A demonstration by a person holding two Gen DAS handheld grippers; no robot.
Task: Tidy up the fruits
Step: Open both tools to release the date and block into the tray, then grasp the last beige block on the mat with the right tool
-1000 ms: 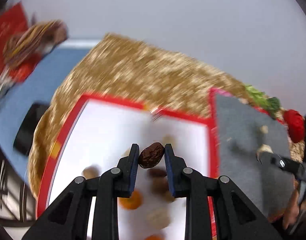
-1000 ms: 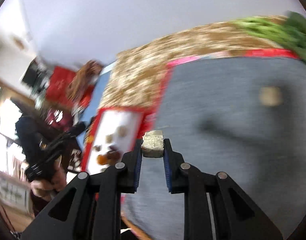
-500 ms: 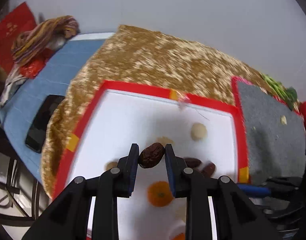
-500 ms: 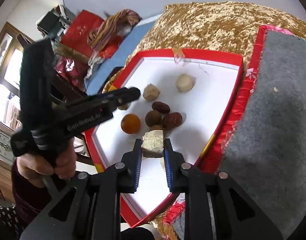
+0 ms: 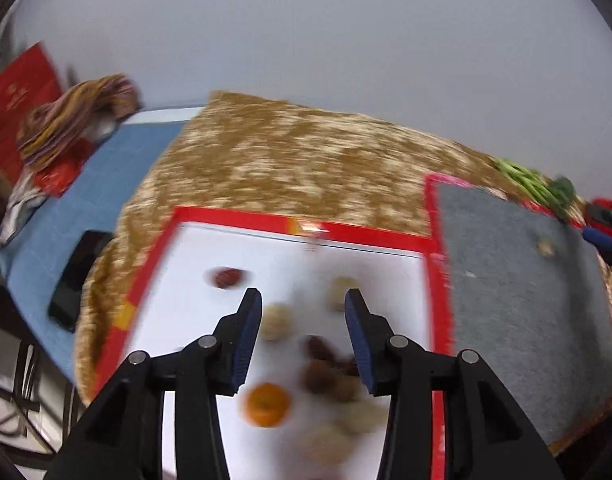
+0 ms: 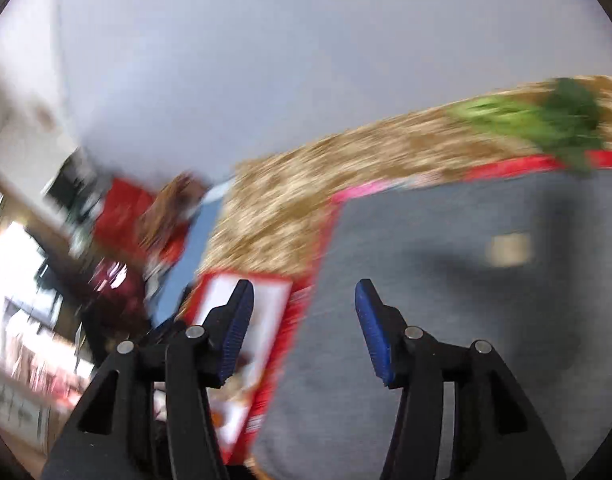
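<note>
In the left wrist view the left gripper [image 5: 302, 312], black with blue pads, sits at the bottom centre of the frame with its jaws opening and nothing between them; through the gap shows the shallow white tray with a red rim [image 5: 234, 216] below. Much of the sorting looks done, judging by what lies there: a round orange citrus fruit [image 5: 267, 399] at lower centre, a huddle of dark brown wrinkled dates [image 5: 321, 364] just to its right, pale beige rounded lumps [image 5: 276, 321] scattered around them, and one reddish-brown date [image 5: 227, 277] alone toward the tray's upper left. All are blurred, so their surfaces are hard to read; the dates look matte and shrivelled, the orange smooth and bright. In the right wrist view the right gripper [image 6: 304, 328], at bottom centre, also has its jaws opening and holds nothing; it hangs over the grey felt mat with a red border [image 6: 445, 300] filling the right half of that frame. What seems left is little: a pale squarish piece [image 6: 509, 249] on the mat at centre right, well apart from the gripper, and in the left view a small beige piece [image 5: 545, 247] on the same mat. Green leafy vegetables [image 6: 545, 120] lie at upper right on the gold-patterned cloth [image 6: 306, 184] covering the counter.
</note>
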